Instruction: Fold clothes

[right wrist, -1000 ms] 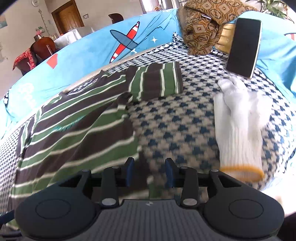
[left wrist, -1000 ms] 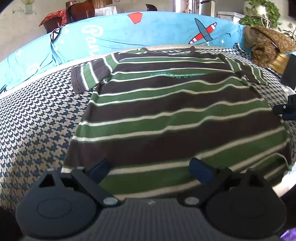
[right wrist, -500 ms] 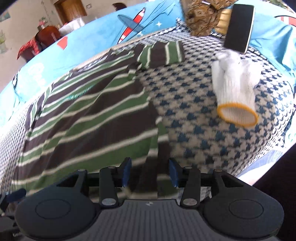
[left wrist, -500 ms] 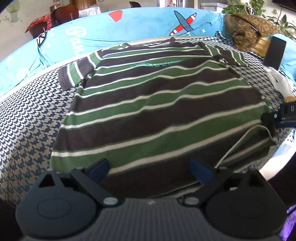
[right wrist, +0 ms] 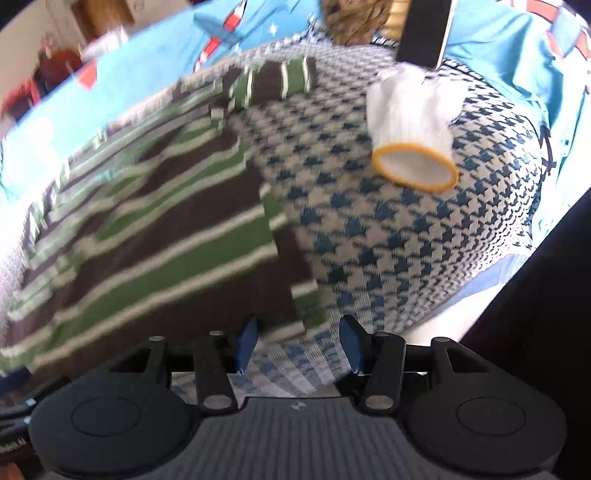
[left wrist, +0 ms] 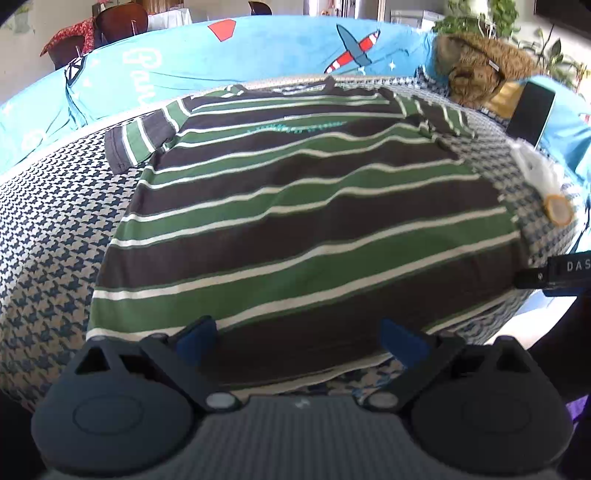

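1. Behind your work runs a bright blue cover point(left wrist: 258, 55) printed with a red-and-white aeroplane, and under it lies a houndstooth-patterned sofa seat point(left wrist: 48, 236), woven and slightly coarse-looking.
2. You have the striped T-shirt point(left wrist: 303, 229) spread flat and face up on that seat, collar toward the backrest, both short sleeves out to the sides. No fold shows yet, so judge the task as barely begun: sleeves and body all remain.
3. Your left gripper point(left wrist: 295, 341) is spread wide, empty, poised over the hem.
4. Your right gripper point(right wrist: 299, 345) is parted too and pinches nothing; the shirt's hem corner lies just ahead of its gap.
5. Soft jersey knit in brown and green bands with thin cream lines: expect it to drape and wrinkle.
6. Well to the right lie a white knit glove point(right wrist: 410, 125) with an orange cuff and a dark phone point(right wrist: 424, 29) propped upright.
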Available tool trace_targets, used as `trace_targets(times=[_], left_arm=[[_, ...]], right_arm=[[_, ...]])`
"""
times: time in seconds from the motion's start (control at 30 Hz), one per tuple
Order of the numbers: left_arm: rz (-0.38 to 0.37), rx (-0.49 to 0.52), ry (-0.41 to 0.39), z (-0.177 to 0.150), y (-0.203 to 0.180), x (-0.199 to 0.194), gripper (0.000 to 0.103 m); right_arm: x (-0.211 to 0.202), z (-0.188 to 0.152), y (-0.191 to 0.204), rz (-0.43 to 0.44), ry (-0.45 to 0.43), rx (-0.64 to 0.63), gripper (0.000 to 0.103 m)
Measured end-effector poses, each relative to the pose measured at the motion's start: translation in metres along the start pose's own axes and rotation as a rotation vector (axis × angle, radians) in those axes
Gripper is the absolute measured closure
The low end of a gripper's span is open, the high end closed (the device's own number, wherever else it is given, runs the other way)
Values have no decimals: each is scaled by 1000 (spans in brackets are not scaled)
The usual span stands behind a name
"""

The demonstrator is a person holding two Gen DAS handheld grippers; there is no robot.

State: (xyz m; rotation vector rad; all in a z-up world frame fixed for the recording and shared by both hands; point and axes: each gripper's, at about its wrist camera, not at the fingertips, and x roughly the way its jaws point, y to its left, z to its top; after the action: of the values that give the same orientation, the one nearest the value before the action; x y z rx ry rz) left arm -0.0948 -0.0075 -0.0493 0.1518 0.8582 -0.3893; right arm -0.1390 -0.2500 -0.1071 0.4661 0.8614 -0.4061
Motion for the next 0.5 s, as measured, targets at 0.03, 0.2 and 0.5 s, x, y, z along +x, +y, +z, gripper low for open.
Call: trace_targets(times=[0.03, 0.2, 0.5], left_arm=[[2, -7, -7, 1, 0, -1, 4], [34, -39, -21, 5, 5, 1, 4], [92, -129, -19, 9, 23, 4, 2]], right_arm=[[-2, 1, -3, 15, -19, 10, 54], [4, 7, -9, 46, -43, 51, 54], [15, 6, -8, 77, -46, 76, 62]])
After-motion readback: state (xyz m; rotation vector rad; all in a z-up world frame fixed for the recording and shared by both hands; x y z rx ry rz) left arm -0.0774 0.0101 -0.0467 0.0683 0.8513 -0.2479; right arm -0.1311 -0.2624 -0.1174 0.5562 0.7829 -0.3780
